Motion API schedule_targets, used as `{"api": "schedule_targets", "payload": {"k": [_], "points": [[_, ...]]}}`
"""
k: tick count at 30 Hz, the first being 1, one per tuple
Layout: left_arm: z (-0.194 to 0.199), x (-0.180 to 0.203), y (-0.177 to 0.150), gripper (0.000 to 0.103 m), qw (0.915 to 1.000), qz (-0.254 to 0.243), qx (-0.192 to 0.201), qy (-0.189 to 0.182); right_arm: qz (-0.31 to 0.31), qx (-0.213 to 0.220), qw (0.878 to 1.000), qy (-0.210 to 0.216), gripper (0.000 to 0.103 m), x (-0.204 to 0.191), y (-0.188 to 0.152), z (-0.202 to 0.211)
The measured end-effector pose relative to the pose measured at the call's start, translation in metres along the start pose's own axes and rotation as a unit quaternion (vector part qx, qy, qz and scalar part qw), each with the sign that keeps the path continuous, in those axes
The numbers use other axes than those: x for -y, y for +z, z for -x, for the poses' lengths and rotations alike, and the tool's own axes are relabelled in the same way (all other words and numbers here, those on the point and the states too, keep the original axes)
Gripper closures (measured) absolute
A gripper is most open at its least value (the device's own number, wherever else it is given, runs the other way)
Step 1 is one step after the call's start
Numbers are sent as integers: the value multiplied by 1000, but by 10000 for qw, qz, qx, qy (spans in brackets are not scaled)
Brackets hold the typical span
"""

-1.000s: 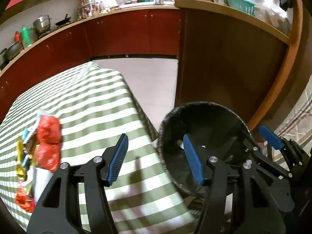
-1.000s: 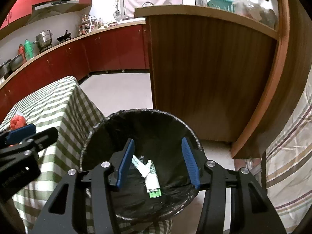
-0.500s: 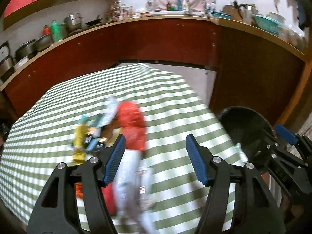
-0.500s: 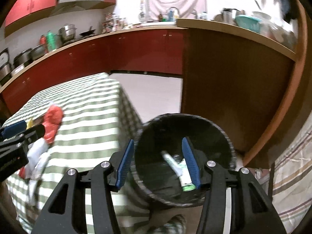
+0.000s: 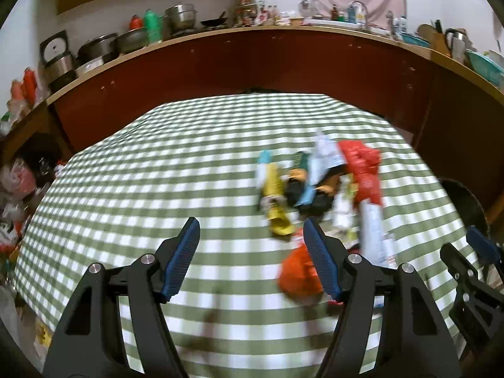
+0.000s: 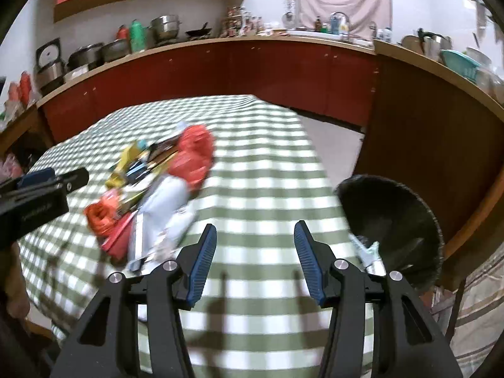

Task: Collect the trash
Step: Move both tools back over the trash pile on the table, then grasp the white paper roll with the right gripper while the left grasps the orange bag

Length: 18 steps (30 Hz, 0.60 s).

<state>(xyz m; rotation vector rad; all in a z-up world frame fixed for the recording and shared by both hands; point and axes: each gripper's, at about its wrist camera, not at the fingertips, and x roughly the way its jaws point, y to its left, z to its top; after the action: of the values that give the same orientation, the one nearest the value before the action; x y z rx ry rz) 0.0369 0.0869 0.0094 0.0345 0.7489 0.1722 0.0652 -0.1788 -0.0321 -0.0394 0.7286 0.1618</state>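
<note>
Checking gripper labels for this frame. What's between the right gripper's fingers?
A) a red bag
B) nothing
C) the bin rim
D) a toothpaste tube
B: the right gripper stands open over bare checked tablecloth; the trash pile lies to its left, the bin to its right.

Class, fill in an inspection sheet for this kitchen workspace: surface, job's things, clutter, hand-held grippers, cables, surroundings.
Surface: table under a green-and-white checked cloth.
Job's things: pile of wrappers and packets, blurred, on the cloth; black-lined bin beside the table's edge, some trash inside.
Clutter: nothing seen on the cloth apart from the pile.
Hand-held grippers: left hand-held gripper open, jaws just widening, nothing between them; right hand-held gripper open, empty.
Cables: nothing seen.
Surroundings: red cabinets; pots and bottles on the counter.
</note>
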Motion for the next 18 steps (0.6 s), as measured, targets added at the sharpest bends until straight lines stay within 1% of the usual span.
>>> {"api": "schedule_targets", "payload": {"k": [5,10,13,18], "points": [[-2,-34,-12,36,9996,140,-60,220,185,-81,9997,133,52,-26,-7,3],[-6,-57,-23,36,9989,284,-168,342,418,-163,9987,244,52,-48,-16,3],[-6,-61,-28,36,9987,330,-197,335,550,-243,9979,257,52,-56,-24,1],[-5,-55,-32,36,9991,293,-190,230,523,-313,9980,149,52,-53,-27,-3]]}}
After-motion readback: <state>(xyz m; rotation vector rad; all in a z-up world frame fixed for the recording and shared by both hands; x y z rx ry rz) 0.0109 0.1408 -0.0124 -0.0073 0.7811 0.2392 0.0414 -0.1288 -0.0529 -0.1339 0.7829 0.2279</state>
